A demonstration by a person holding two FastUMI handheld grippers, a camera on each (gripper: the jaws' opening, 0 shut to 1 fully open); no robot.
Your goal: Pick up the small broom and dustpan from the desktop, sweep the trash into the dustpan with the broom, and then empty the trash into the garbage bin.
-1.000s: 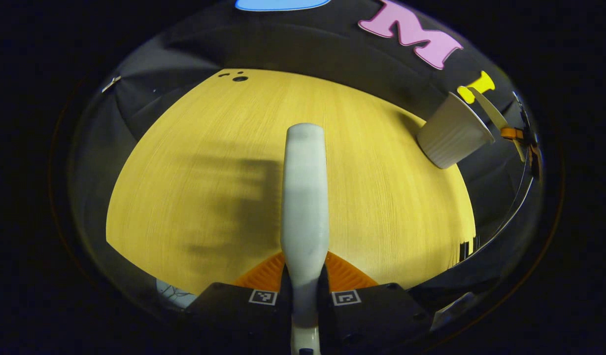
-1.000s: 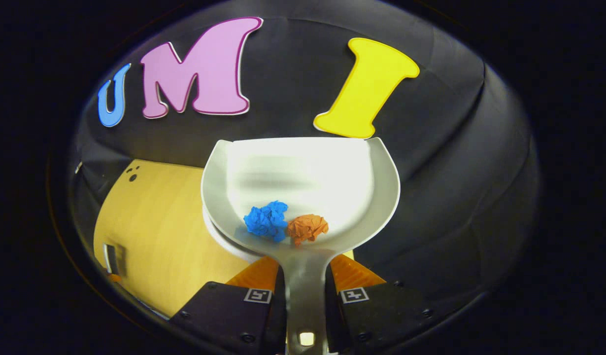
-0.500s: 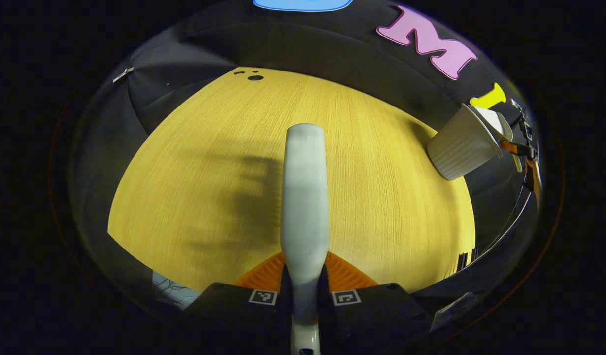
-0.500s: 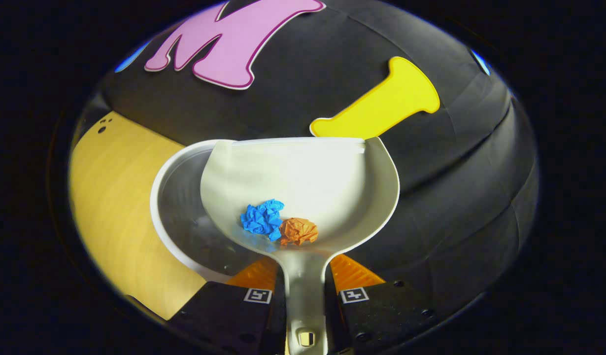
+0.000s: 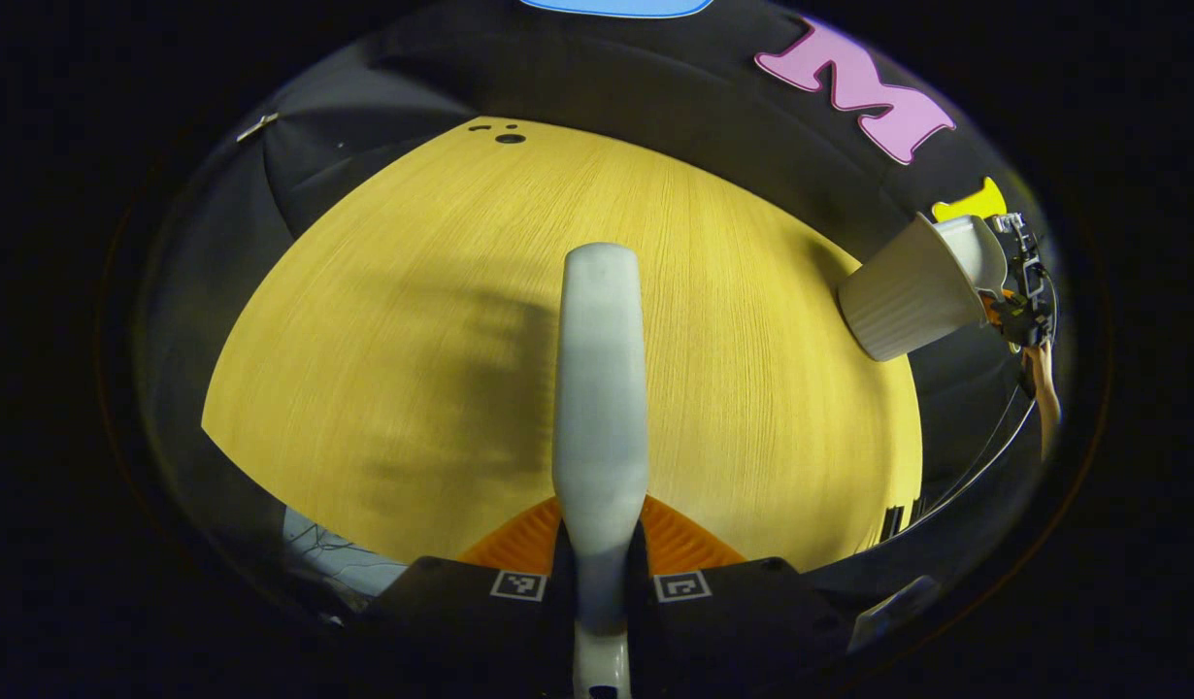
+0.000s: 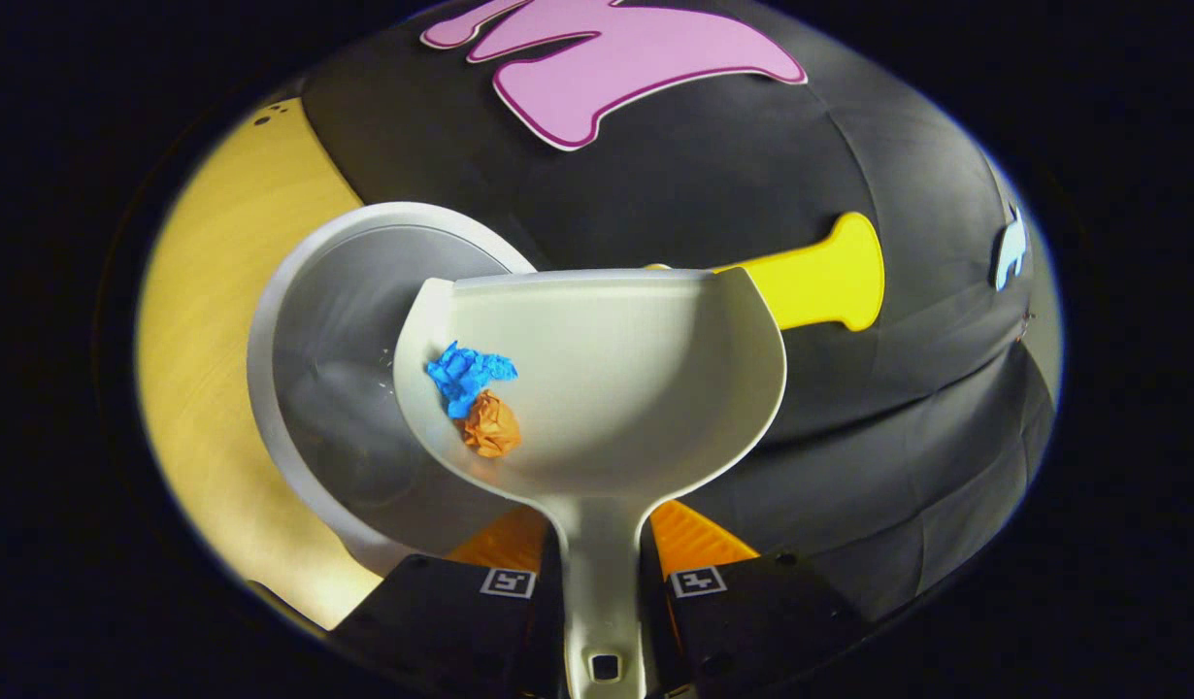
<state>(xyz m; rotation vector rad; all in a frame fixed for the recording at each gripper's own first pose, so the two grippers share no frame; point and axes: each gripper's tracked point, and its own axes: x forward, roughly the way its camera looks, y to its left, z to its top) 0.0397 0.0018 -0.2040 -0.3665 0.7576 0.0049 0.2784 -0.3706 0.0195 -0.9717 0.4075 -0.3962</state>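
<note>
In the right gripper view, my right gripper (image 6: 602, 558) is shut on the handle of the white dustpan (image 6: 636, 388). The pan is tilted to its left over the open white garbage bin (image 6: 335, 359). A blue paper ball (image 6: 466, 374) and an orange paper ball (image 6: 490, 427) lie against the pan's left wall, above the bin's mouth. In the left gripper view, my left gripper (image 5: 600, 553) is shut on the pale handle of the small broom (image 5: 600, 388), held above the yellow desktop (image 5: 413, 320). The bin (image 5: 912, 291) stands at the right edge of that view, with the right gripper (image 5: 1019, 291) beside its rim.
The wooden desktop (image 6: 204, 320) runs to the left of the bin, with small dark holes (image 5: 508, 136) near its far edge. The black cloth wall (image 6: 752, 175) rises close behind the bin.
The dustpan has moved over the bin and rolled to its left; both paper balls slid from the middle of the pan to its left wall. The broom barely moved.
</note>
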